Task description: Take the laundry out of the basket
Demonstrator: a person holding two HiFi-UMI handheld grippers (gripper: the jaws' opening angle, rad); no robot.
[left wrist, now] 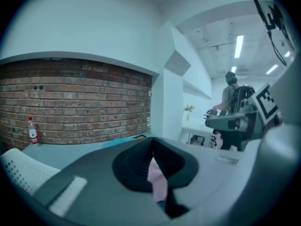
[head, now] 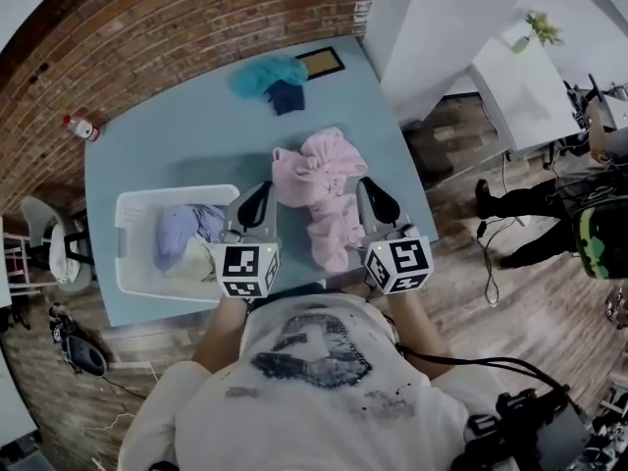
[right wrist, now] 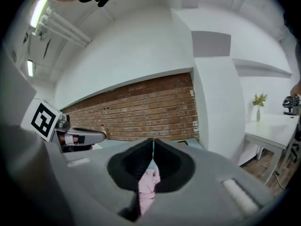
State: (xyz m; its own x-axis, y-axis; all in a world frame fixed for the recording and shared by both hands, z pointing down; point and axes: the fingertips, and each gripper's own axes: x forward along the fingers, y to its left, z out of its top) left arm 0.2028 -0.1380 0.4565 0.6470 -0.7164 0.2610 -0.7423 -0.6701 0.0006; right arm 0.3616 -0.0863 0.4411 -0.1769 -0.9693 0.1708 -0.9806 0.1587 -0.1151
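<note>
A pink garment is bunched up between the two hand-held grippers, out of the basket and over the near middle of the blue desk. In the head view its long axis runs from the far side of the desk toward the person, leaning a little to the right. The broad, crumpled part is at the far end. A narrower tail points back toward the person's chest. Whether that tail touches the desk cannot be told.

The left hand-held gripper has its jaws pressed together on a fold of the pink cloth, which shows as a strip in the gap below the tips. It holds the garment's left edge. The right hand-held gripper is likewise closed, pinching pink cloth that hangs under its tips, at the garment's right edge. Both point away from the person at about the same level, side by side with the garment between them.

The white basket stands at the desk's left, just beside the left gripper, with pale lilac and blue laundry inside. At the far end lie a teal cloth and a dark blue cloth, touching each other. A bottle stands at the far left corner by the brick wall.
</note>
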